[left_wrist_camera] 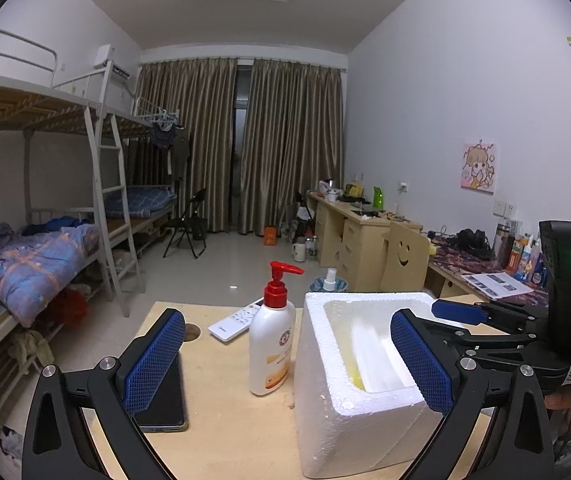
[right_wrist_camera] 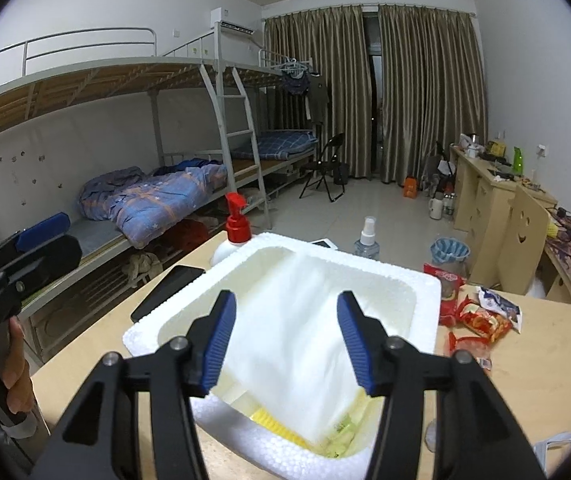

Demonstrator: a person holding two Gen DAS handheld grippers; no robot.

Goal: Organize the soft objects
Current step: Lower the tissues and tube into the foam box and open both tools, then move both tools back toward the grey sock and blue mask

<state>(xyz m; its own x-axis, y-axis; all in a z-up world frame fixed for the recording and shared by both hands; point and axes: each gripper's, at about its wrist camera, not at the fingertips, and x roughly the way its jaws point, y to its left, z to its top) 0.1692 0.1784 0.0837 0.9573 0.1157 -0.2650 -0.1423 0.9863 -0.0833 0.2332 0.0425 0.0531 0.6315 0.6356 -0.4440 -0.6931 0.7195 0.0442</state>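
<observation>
A white foam box [right_wrist_camera: 413, 292] is standing on the wooden table [left_wrist_camera: 221, 432], and it is holding the soft items. A white, blurred soft sheet or bag [right_wrist_camera: 297, 332] is lying inside the box, sloping from the far wall down toward the near rim. Its surface is looking smooth and pale, with soft folds; whether it is cloth or plastic cannot be told. Beneath its near edge, yellow and pale green packets [right_wrist_camera: 281, 426] are showing at the bottom of the box.

The right gripper [right_wrist_camera: 285, 340] is hanging over the near part of the box, pointing down into it. Its blue ribbed pads are standing apart and are pressing on nothing; the white sheet is lying below and between them, released.

The left gripper [left_wrist_camera: 289, 360] is standing wide apart at the box's left side. One blue pad is sitting over a dark phone [left_wrist_camera: 161, 396] on the table; the other is overlapping the box's near corner in the left view, and contact cannot be told. Nothing is being grasped.

A white pump bottle with a red head [left_wrist_camera: 271, 340] is standing just beside the box's left wall. Red snack packets [right_wrist_camera: 473, 316] are lying on the table to the right of the box, near its wall.
</observation>
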